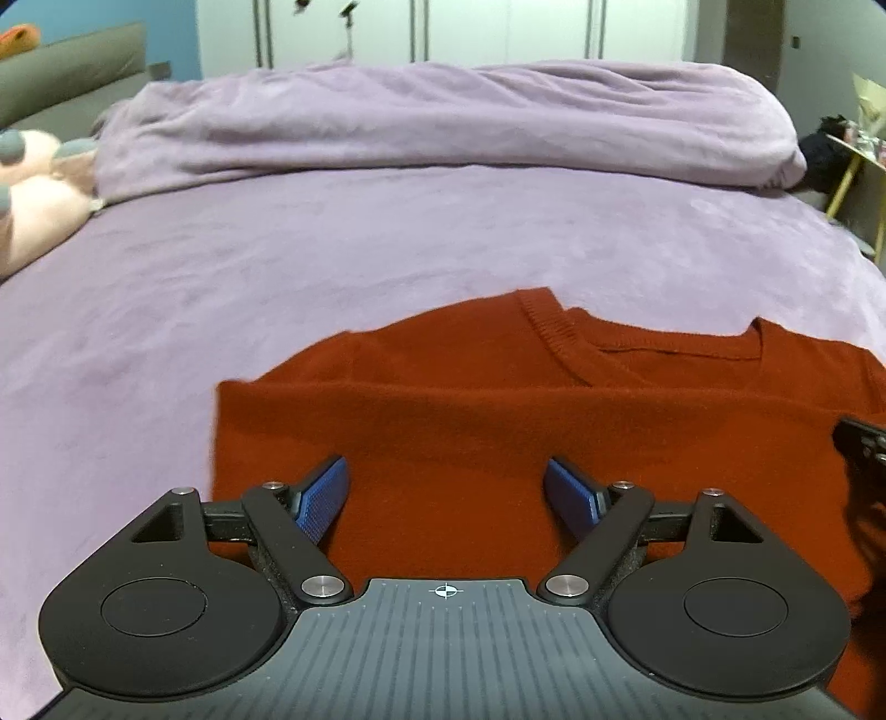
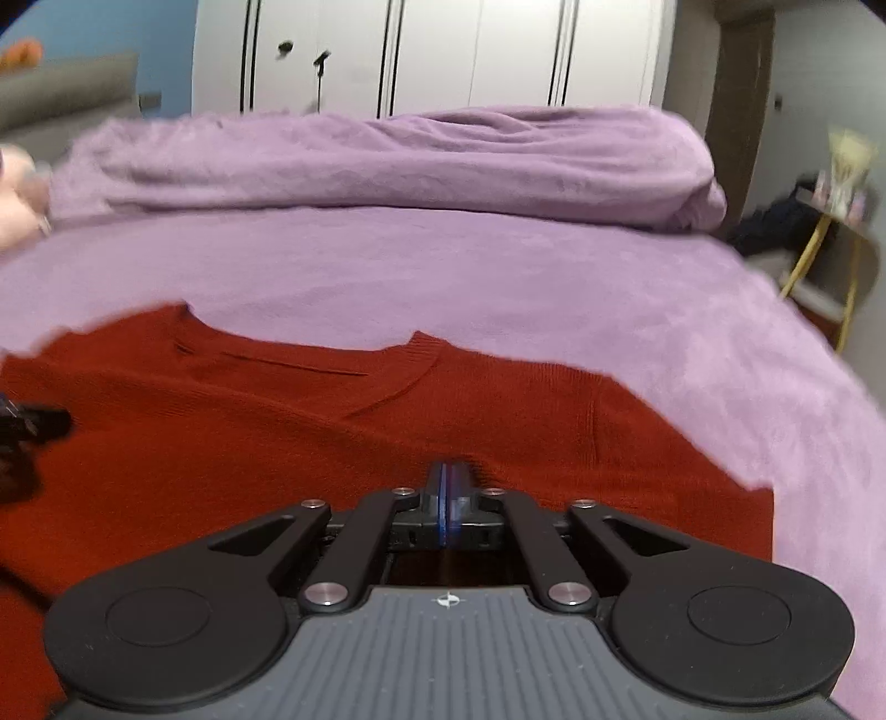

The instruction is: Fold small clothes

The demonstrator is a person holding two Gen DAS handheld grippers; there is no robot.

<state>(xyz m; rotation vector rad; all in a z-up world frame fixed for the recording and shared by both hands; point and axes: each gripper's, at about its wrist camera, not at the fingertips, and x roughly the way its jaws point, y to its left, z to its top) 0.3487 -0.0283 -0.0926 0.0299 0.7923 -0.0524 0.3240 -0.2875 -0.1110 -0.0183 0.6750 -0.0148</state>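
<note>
A rust-red knit sweater (image 1: 470, 421) lies flat on the purple bed, neckline away from me, its left side folded in to a straight edge. My left gripper (image 1: 447, 465) hangs over the sweater's lower body, its blue pads (image 1: 324, 498) wide apart with only flat cloth beneath them. In the right wrist view the same sweater (image 2: 249, 443) fills the lower half of the frame. My right gripper (image 2: 451, 473) sits low over it with its pads pressed together, and no cloth shows between them. Each gripper's black tip shows at the edge of the other's view.
A purple bedspread (image 1: 387, 232) covers the bed, with a rolled duvet (image 1: 443, 122) along the far side. A pink plush toy (image 1: 33, 199) lies at the far left. A small yellow-legged side table (image 2: 830, 232) stands off the right edge, and white wardrobe doors (image 2: 432, 50) are behind.
</note>
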